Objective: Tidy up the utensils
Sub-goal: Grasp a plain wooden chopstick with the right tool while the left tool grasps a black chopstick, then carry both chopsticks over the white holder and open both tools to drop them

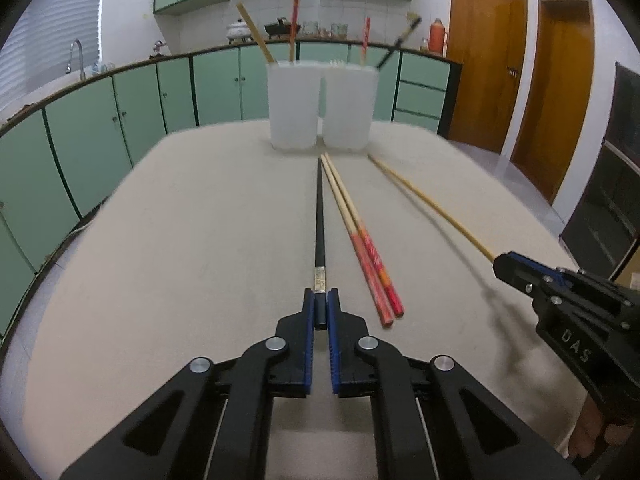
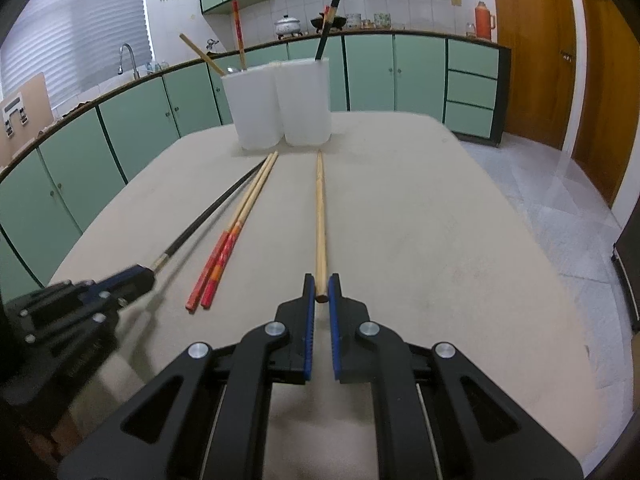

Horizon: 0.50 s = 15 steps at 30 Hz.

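Note:
My left gripper (image 1: pixel 320 300) is shut on the thick end of a black chopstick (image 1: pixel 319 216) that lies pointing at two white plastic holders (image 1: pixel 292 104) (image 1: pixel 347 106). My right gripper (image 2: pixel 321 285) is shut on the end of a plain wooden chopstick (image 2: pixel 320 216). A pair of red-handled chopsticks (image 1: pixel 362 240) lies between them on the beige table (image 1: pixel 180 240). The holders (image 2: pixel 256 108) (image 2: pixel 306 102) hold several upright chopsticks. The right gripper (image 1: pixel 504 268) shows in the left wrist view, the left gripper (image 2: pixel 140 276) in the right wrist view.
Green kitchen cabinets (image 1: pixel 120 120) with a sink tap (image 1: pixel 78 54) run behind the table. Wooden doors (image 1: pixel 484 48) stand at the right. The tiled floor (image 2: pixel 560 208) lies past the table's right edge.

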{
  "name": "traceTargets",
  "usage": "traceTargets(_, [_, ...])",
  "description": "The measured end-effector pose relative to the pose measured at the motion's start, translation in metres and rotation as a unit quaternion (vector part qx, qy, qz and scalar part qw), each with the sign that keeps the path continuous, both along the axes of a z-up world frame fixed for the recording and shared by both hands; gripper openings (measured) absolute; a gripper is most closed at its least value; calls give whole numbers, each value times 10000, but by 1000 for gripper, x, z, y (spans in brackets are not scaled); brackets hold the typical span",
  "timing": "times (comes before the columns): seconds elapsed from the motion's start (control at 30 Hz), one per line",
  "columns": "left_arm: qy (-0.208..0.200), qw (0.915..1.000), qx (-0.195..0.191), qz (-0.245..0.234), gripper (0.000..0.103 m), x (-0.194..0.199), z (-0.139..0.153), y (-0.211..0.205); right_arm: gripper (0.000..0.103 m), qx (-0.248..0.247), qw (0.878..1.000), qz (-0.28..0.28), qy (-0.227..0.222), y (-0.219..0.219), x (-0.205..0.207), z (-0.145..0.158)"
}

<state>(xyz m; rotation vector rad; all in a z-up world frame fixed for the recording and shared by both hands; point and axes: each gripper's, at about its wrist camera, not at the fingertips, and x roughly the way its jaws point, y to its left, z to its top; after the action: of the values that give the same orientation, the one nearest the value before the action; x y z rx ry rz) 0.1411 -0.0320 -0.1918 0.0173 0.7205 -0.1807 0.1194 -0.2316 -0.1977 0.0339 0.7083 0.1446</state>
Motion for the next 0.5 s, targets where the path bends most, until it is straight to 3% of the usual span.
traceTargets(0.5, [-1032, 9947, -10, -31, 6, 13, 94, 16, 6, -152, 9968, 27, -779, -12, 14, 84])
